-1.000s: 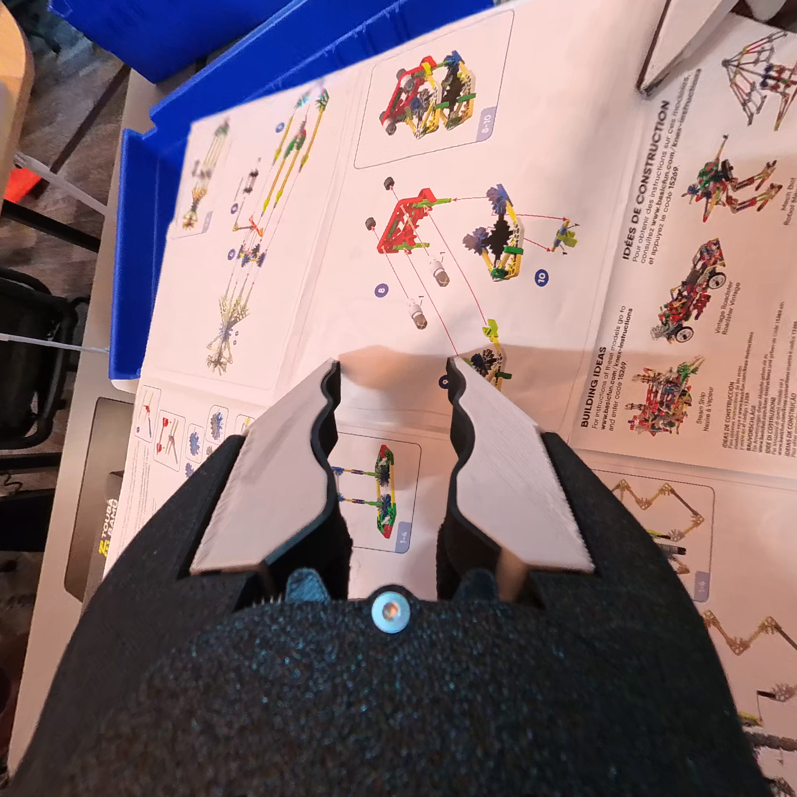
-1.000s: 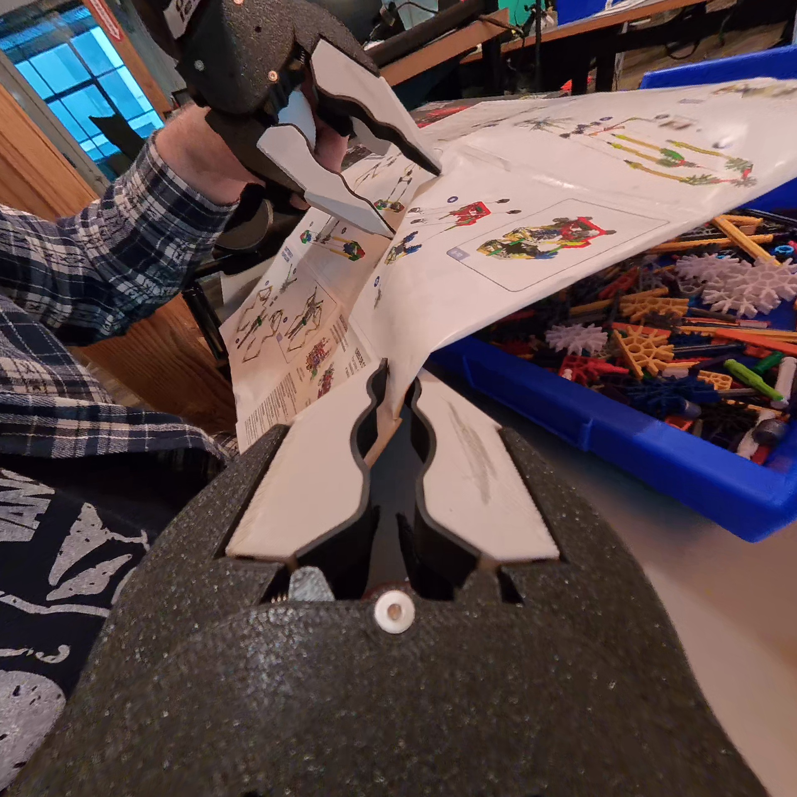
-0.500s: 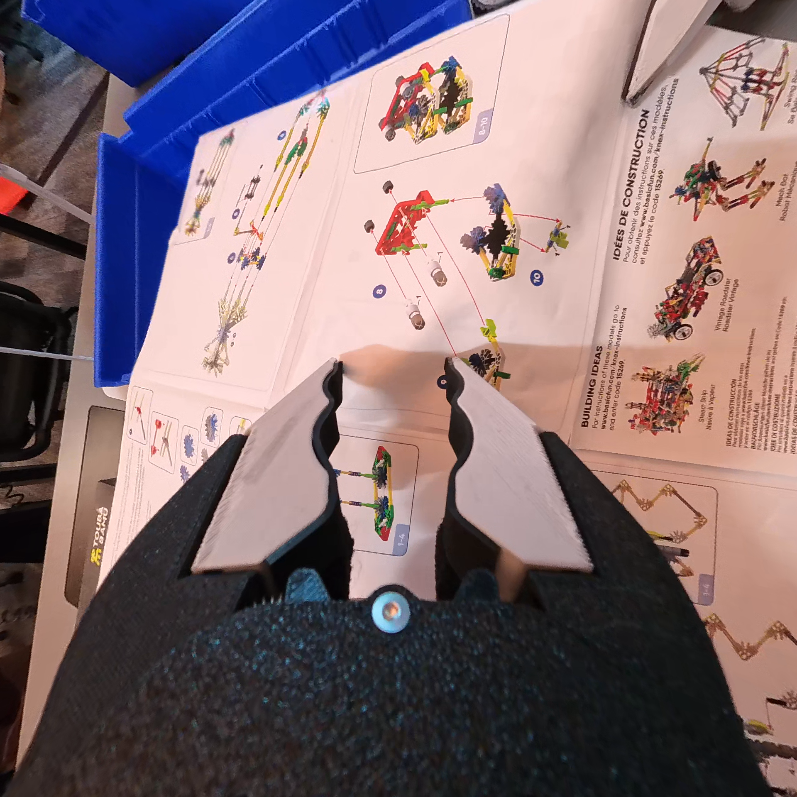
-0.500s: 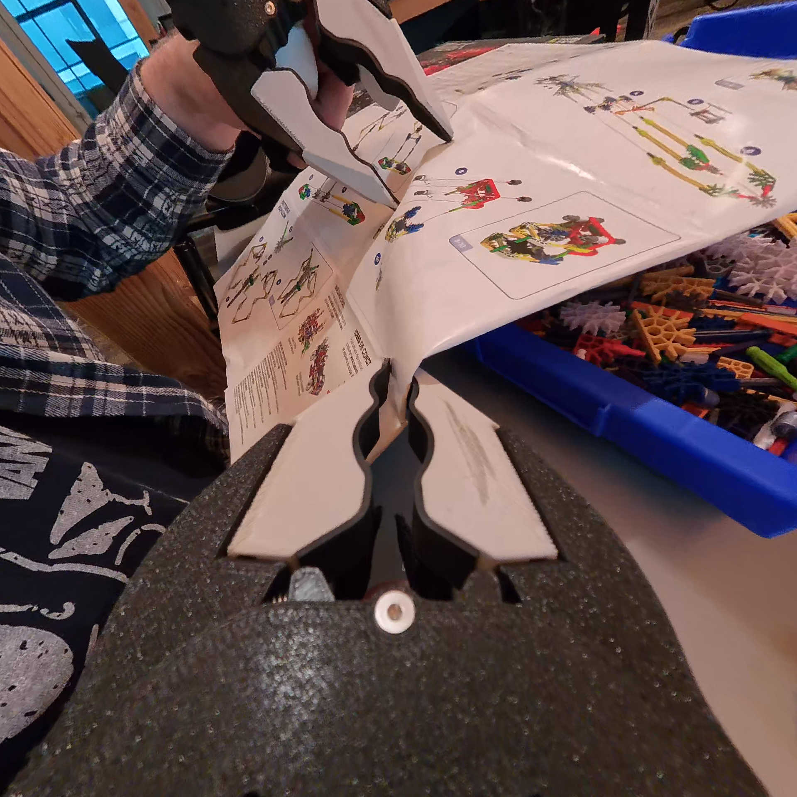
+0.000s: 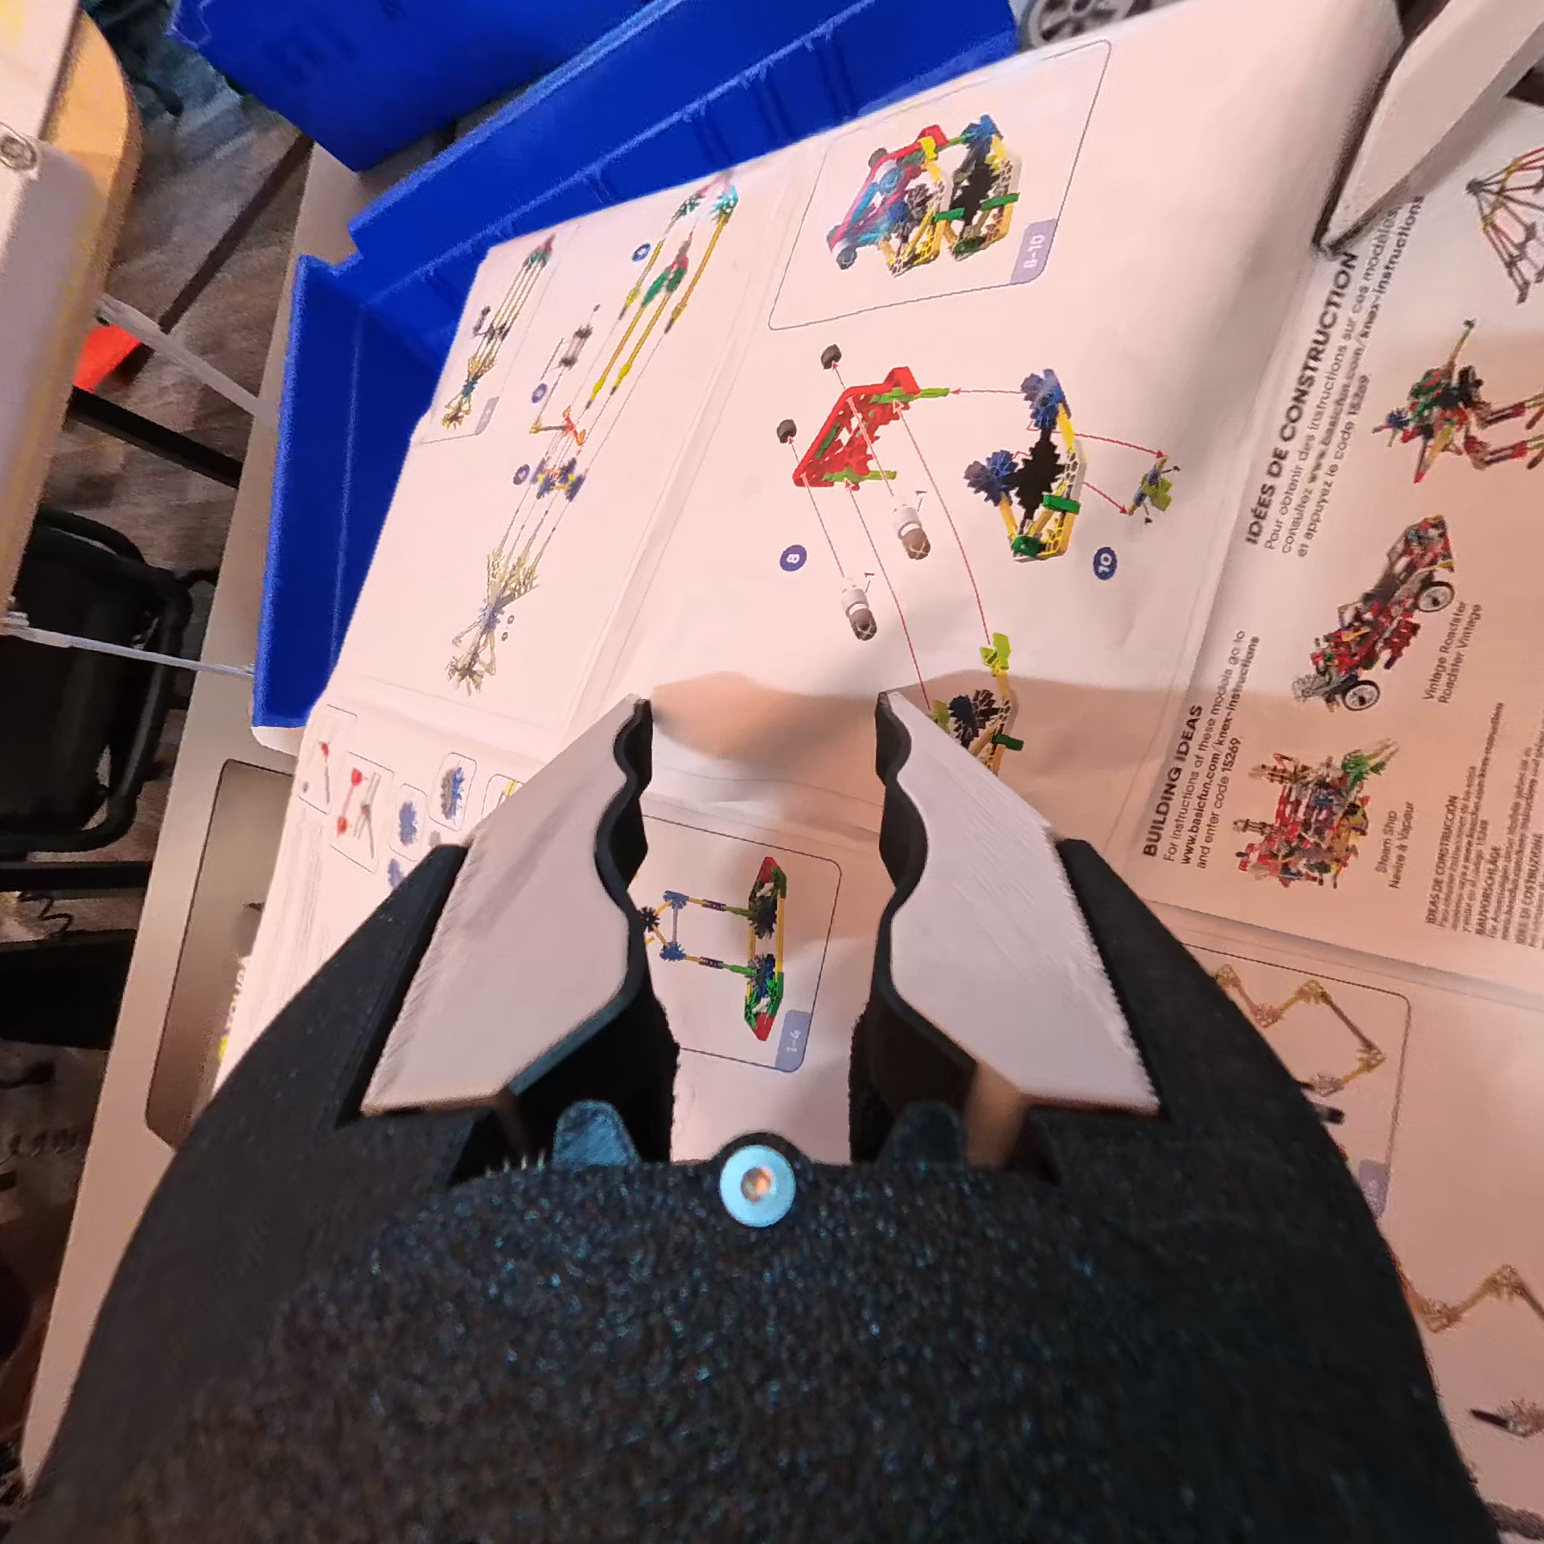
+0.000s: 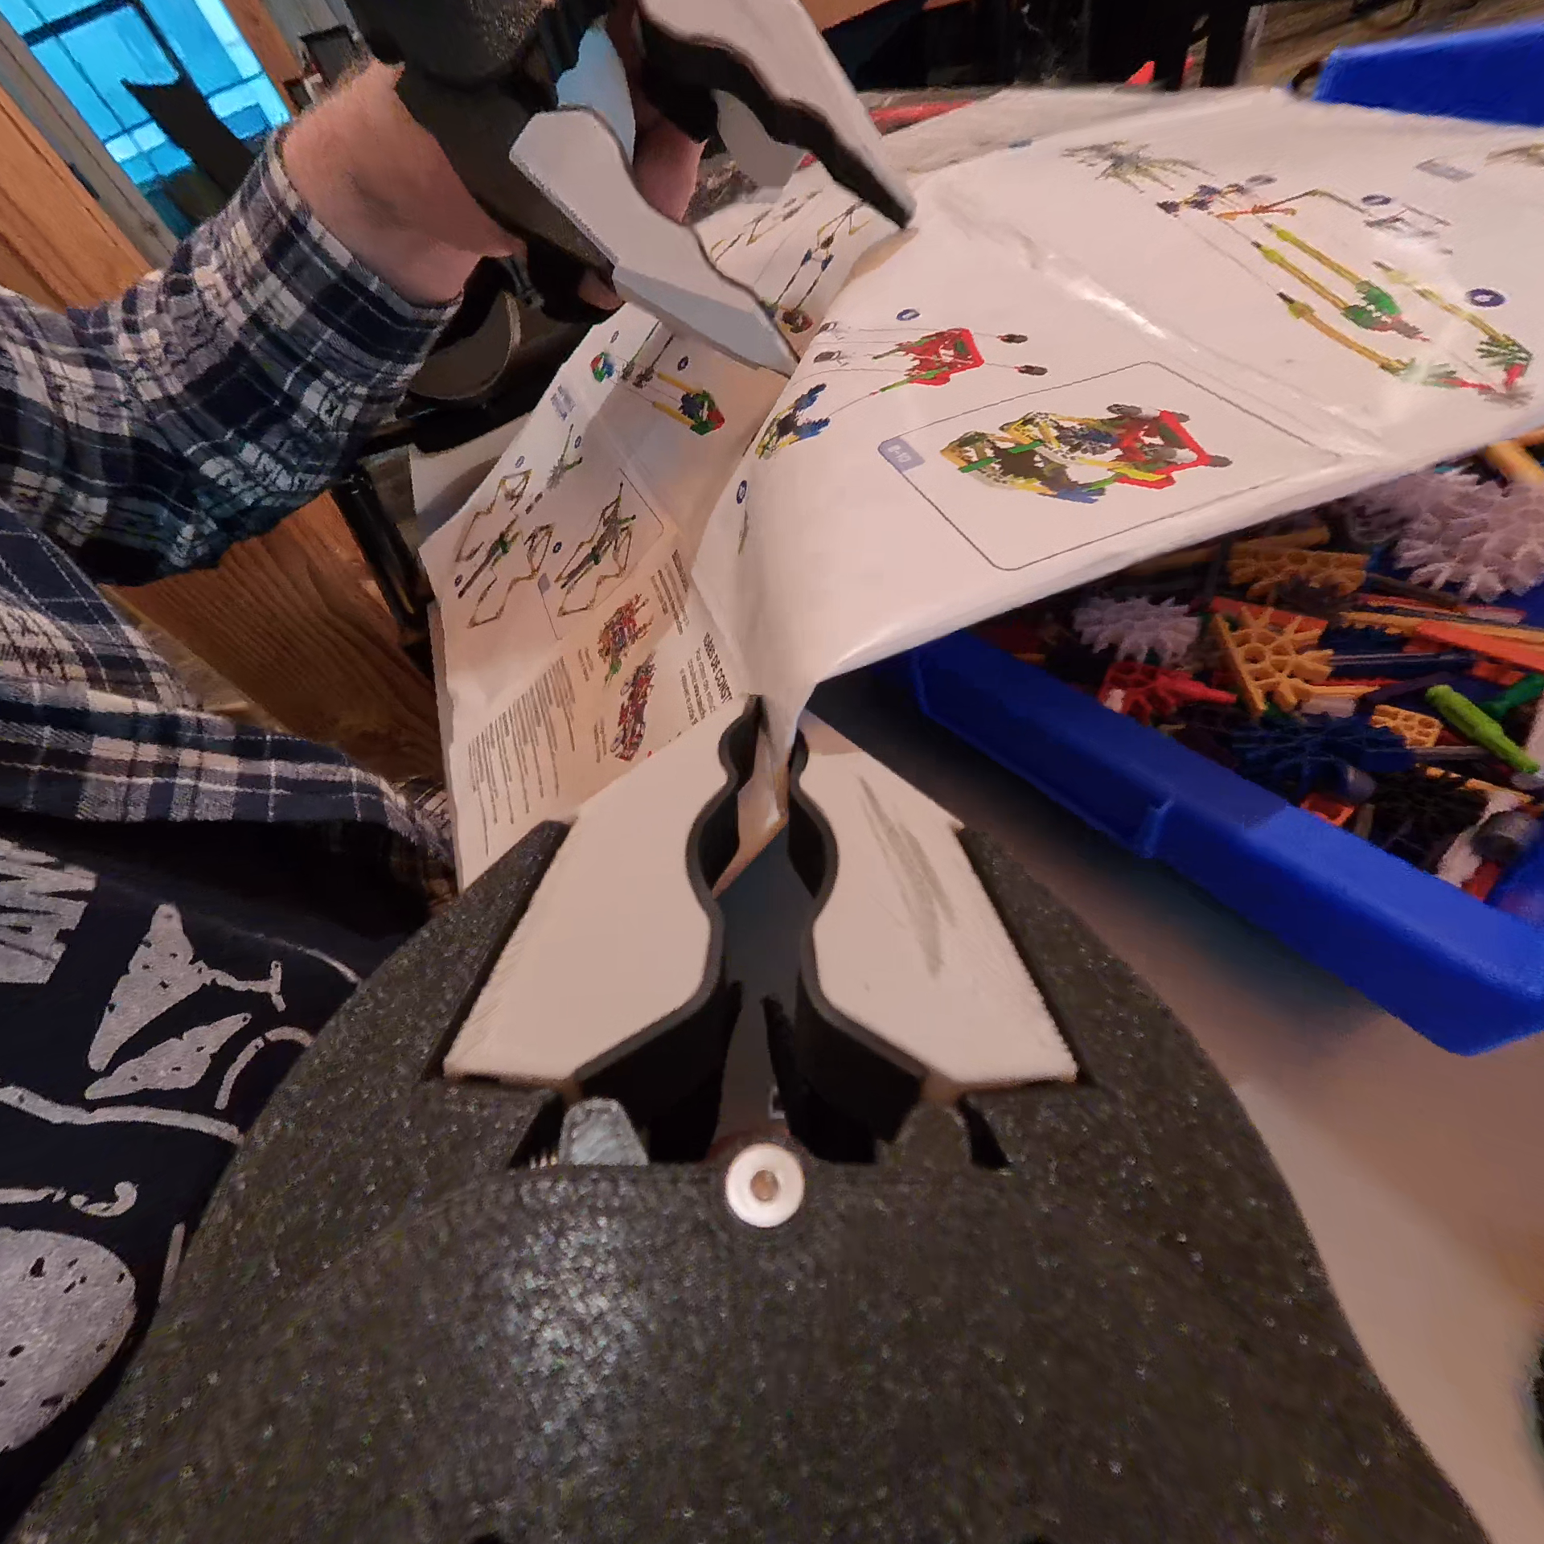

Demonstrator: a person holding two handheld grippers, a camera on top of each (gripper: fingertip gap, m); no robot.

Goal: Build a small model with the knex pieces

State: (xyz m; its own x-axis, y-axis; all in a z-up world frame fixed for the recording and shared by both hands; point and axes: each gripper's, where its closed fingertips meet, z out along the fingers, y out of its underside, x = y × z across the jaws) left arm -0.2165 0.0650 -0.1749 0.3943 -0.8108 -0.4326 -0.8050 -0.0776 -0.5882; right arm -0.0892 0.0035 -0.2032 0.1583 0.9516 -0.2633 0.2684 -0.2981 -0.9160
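Observation:
A large white instruction sheet (image 5: 1044, 635) with coloured model pictures lies unfolded, partly over a blue bin (image 5: 334, 468). My left gripper (image 5: 762, 710) is open, with both tips at a crease in the sheet and nothing between them. It also shows in the right wrist view (image 6: 844, 292), held by a hand in a plaid sleeve. My right gripper (image 6: 773, 739) is shut on the sheet's near edge (image 6: 835, 585) and holds it lifted above the bin (image 6: 1211, 844). One right finger (image 5: 1387, 125) shows at the left wrist view's top right.
The bin holds several coloured construction rods and connectors (image 6: 1303, 668). A second blue bin (image 5: 401, 67) stands behind it. The grey table (image 6: 1303, 1170) runs to the right. A plaid sleeve (image 6: 209, 376) and a wooden panel (image 6: 292, 652) are at the left. A dark flat box (image 5: 192, 961) lies beside the sheet. About 15 cm separates my left fingertips from my right.
The right gripper, still pinching the sheet's edge, has shifted so the sheet sits higher over the bin. The left gripper stays open at the same crease.

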